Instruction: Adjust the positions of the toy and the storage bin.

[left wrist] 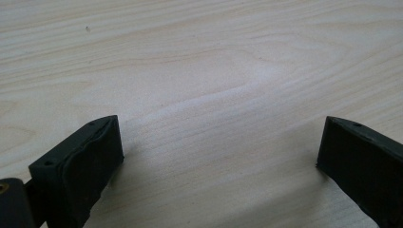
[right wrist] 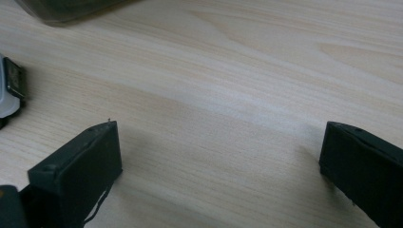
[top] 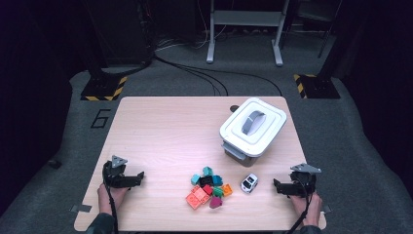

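A heap of toy bricks in teal, red, orange and magenta lies near the table's front middle. Just right of it stands a small white toy car, whose end also shows at the left edge of the right gripper view. A white lidded box with a grey handle sits behind them to the right. My left gripper rests low at the front left, open, bare wood between its jaws. My right gripper rests at the front right, open and empty, pointing toward the car.
The light wooden table stands on grey floor. Black cables and hazard-striped stand bases lie on the floor behind it, with a metal frame farther back. The box's base shows at the top left of the right gripper view.
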The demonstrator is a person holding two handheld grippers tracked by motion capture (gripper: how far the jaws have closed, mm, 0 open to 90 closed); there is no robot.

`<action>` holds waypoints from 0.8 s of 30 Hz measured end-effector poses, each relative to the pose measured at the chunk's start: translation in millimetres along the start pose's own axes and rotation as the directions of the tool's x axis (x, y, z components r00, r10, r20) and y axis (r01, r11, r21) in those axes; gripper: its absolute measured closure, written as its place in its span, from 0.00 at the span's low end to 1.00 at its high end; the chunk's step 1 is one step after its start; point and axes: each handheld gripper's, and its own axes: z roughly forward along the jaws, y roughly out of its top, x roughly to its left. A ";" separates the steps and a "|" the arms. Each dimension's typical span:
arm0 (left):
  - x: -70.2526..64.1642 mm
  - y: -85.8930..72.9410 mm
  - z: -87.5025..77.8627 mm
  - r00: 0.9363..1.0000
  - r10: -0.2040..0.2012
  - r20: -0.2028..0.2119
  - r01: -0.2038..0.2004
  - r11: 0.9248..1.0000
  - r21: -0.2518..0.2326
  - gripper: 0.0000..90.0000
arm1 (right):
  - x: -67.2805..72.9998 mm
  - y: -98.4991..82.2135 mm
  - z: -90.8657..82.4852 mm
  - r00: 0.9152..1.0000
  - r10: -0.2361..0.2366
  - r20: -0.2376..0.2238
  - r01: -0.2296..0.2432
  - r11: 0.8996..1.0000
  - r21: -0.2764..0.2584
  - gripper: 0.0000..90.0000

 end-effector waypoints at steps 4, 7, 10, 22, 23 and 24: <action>0.1 0.2 -0.4 1.000 0.002 0.001 -0.002 1.000 0.005 0.01 | -1.2 3.9 -5.6 1.000 0.000 -0.019 0.000 1.000 -0.003 0.00; 0.2 0.2 -0.5 1.000 0.002 0.002 -0.002 1.000 0.006 0.01 | -1.9 13.2 -14.1 0.999 -0.002 -0.036 0.001 1.000 -0.020 0.00; 0.0 0.1 -0.4 1.000 0.001 0.001 -0.001 1.000 0.005 0.01 | -0.3 24.3 -20.8 0.999 -0.012 -0.038 0.010 0.999 -0.033 0.01; 0.1 0.0 -0.6 1.000 0.002 0.002 -0.002 1.000 0.005 0.01 | 6.4 75.5 -43.1 0.996 -0.043 -0.077 0.035 0.994 -0.106 0.01; 0.1 0.0 -0.5 1.000 0.003 0.002 -0.003 1.000 0.004 0.01 | 6.3 79.9 -45.2 0.996 -0.050 -0.080 0.041 0.993 -0.115 0.02; 0.0 0.0 -0.5 1.000 0.002 0.002 -0.002 1.000 0.005 0.01 | 6.5 83.3 -46.9 0.995 -0.053 -0.080 0.043 0.992 -0.122 0.02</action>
